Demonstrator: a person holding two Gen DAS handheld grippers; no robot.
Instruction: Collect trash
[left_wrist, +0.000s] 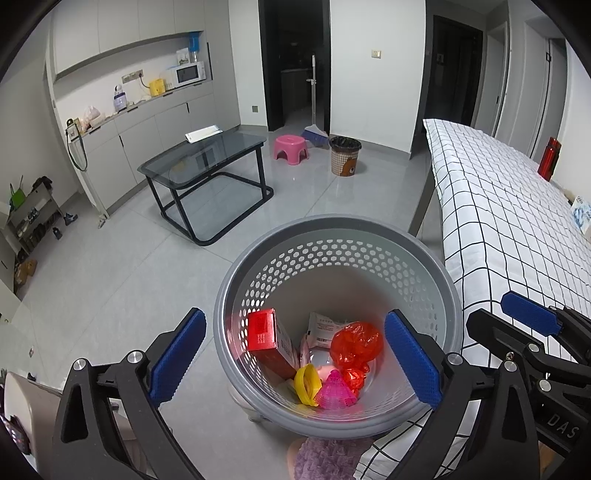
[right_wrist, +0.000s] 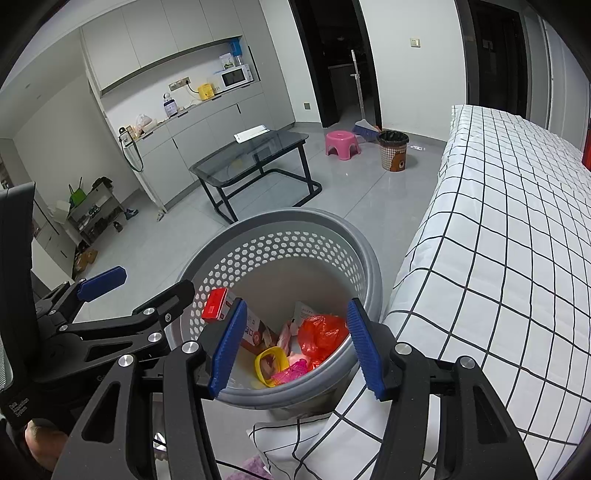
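On the grey tiled floor beside the checked bed stood the perforated grey plastic basket, its base hidden. The crumpled red plastic bag lay inside, half burying a white packet. Left tongs gaped wide, right tongs half-spread, both empty.

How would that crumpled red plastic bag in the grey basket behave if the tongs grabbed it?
The red plastic bag looks thin and scrunched, so probably floppy and very light. Its glossy film may slip between pads. Knotted into a ball, it seems unlikely to break.
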